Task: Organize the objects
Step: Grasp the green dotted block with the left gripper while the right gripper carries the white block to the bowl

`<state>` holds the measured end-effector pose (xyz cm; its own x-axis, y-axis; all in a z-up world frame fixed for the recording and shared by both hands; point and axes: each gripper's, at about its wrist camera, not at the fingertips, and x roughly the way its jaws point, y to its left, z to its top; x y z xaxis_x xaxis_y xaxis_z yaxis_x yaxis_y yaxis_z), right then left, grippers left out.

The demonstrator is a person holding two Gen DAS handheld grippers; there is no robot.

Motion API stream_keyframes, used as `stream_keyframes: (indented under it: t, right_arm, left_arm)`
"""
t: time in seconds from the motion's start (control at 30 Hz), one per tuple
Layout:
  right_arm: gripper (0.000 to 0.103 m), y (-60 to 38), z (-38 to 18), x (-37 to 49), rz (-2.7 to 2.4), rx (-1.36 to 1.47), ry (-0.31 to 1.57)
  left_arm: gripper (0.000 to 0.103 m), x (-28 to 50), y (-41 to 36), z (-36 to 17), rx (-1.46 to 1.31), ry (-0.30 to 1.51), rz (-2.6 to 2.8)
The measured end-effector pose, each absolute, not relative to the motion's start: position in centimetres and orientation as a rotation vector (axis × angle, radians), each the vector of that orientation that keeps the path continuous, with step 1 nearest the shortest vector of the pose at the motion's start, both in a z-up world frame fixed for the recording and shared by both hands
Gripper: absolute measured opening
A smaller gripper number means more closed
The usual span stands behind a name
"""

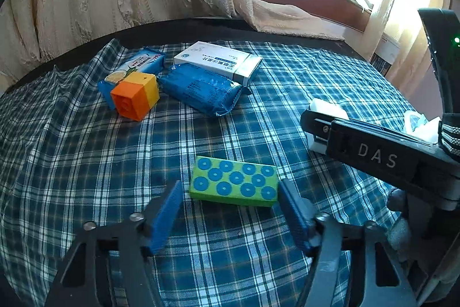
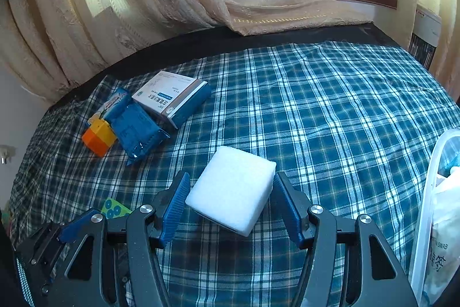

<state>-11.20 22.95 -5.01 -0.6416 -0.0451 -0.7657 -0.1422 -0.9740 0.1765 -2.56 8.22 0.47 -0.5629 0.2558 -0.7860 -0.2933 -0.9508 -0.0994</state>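
Far ahead-left of L jaws: orange/yellow cube (image 1: 135, 95), two blue packets (image 1: 201, 89), white medicine box (image 1: 218, 61), bunched together on plaid cloth (image 1: 86, 163). L gripper (image 1: 231, 209): jaws apart, green block w/ blue dots (image 1: 234, 181) lies just past the tips, betw. them; R pad looks to touch its end, L pad clear. R gripper (image 2: 230, 203): jaws apart, white foam block (image 2: 233, 189) betw. pads; contact can't tell. Plastic bag (image 2: 440, 220) off to R of R jaws.
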Motion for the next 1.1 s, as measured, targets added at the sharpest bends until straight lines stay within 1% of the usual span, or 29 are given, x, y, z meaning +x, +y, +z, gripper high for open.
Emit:
stream_keyframes:
  t: [0.13, 0.2, 0.27, 0.33, 0.5, 0.77, 1.1]
  right_arm:
    - [0.061, 22.9, -5.1, -11.1, 2.772, -1.313, 0.323]
    - [0.059, 23.0, -5.1, -11.0, 2.773, -1.312, 0.319]
    - [0.055, 23.0, -4.9, -10.7, 2.783, -1.300, 0.312]
    - [0.054, 22.9, -4.5, -10.3, 2.800, -1.282, 0.303]
    - [0.054, 22.8, -3.0, -8.7, 2.835, -1.228, 0.316]
    - [0.054, 22.9, 0.2, -4.0, 2.874, -1.095, 0.342]
    - [0.054, 27.6, 3.0, 4.0, 2.783, -0.901, 0.399]
  left_arm:
    - [0.064, -2.4, 8.1, 0.5, -1.258, 0.059, 2.528]
    - [0.064, -2.4, 8.1, 0.6, -1.257, 0.052, 2.525]
    - [0.064, -2.3, 8.0, 0.8, -1.245, 0.049, 2.532]
    - [0.064, -2.0, 8.0, 1.0, -1.229, 0.049, 2.543]
    - [0.064, -1.6, 7.8, 1.7, -1.191, 0.047, 2.562]
    - [0.064, -1.1, 7.7, 2.1, -1.161, 0.044, 2.573]
    - [0.064, -0.5, 8.1, 2.7, -1.125, 0.068, 2.597]
